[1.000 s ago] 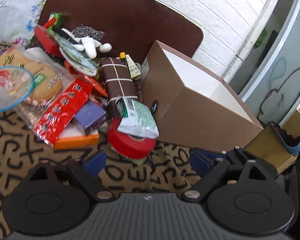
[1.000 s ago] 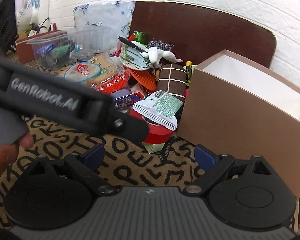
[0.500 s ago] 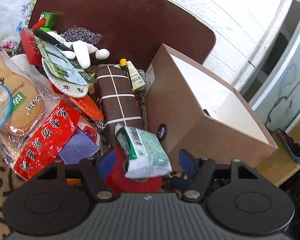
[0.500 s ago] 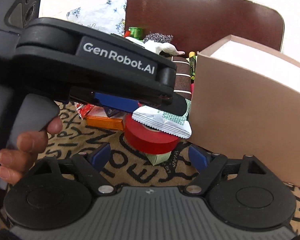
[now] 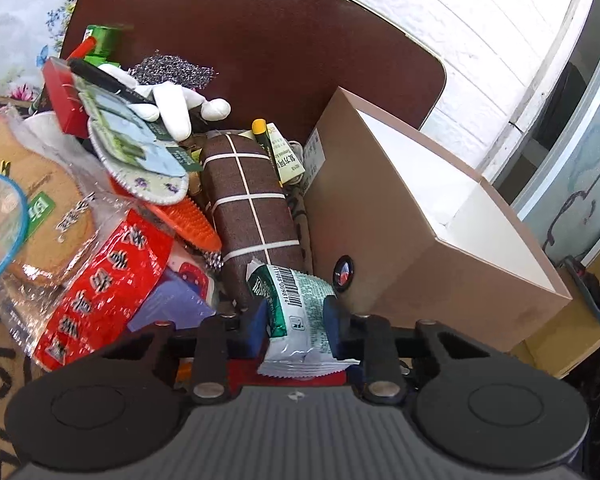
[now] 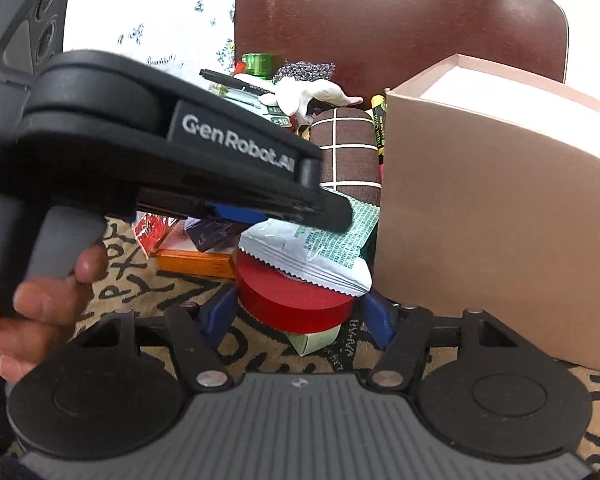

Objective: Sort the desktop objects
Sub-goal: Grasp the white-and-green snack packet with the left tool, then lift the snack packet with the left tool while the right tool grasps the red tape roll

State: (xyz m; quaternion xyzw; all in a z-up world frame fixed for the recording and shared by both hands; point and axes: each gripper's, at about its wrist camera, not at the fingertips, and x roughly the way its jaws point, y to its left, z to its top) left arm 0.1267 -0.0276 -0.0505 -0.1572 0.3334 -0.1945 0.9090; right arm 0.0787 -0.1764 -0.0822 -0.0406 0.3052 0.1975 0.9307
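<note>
The left claw (image 5: 296, 320) pinches a green-and-white snack packet (image 5: 300, 316) between its blue pads, which press on the packet's two sides. The packet lies on top of a red tape roll (image 6: 296, 300), and the roll rests on a small pale green box (image 6: 316, 340) on the letter-patterned cloth that covers the surface (image 6: 140, 280). Just beside the packet stands an open brown cardboard box (image 5: 420, 240) with a white inside, its near wall almost touching the packet's edge.

The right claw (image 6: 296, 316) is spread, its blue pads on either side of the red tape roll and apart from it, low over the cloth.

Behind the packet lies a brown bundle with a white grid pattern (image 5: 248, 204), leaning along the box's wall. Farther into the heap are an orange bristled brush (image 5: 188, 224), a red printed packet (image 5: 96, 288), a bag of round biscuits (image 5: 48, 216), a white glove (image 5: 172, 108) and a dark steel scourer (image 5: 172, 74). A dark brown chair back (image 5: 260, 40) rises at the surface's far edge.
</note>
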